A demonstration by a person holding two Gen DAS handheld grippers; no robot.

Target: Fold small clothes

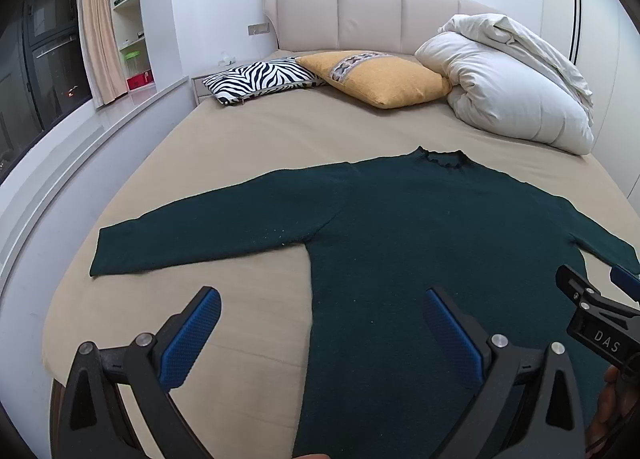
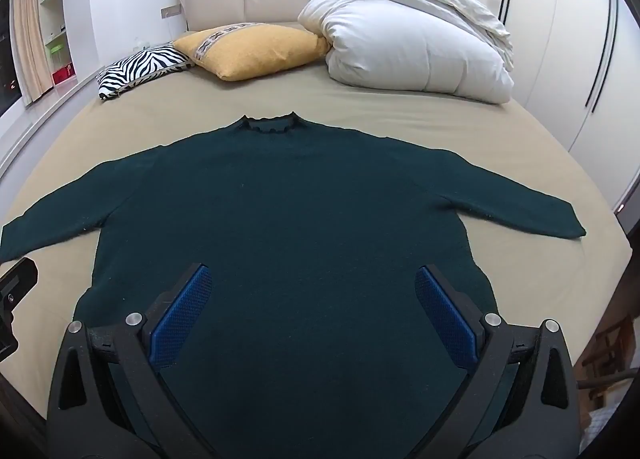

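Observation:
A dark green long-sleeved sweater (image 1: 420,227) lies flat on the beige bed sheet (image 1: 248,131), collar toward the headboard and both sleeves spread out; it also shows in the right wrist view (image 2: 296,211). My left gripper (image 1: 322,299) is open and empty, above the sweater's lower left edge, one finger over bare sheet. My right gripper (image 2: 314,279) is open and empty, above the sweater's lower body. The right gripper also shows at the right edge of the left wrist view (image 1: 592,291).
A zebra-print pillow (image 1: 256,79), a yellow pillow (image 1: 380,75) and a rolled white duvet (image 1: 508,87) lie near the padded headboard (image 1: 372,11). A window ledge with curtain (image 1: 98,31) and shelves runs along the left. White wardrobe doors (image 2: 580,71) stand on the right.

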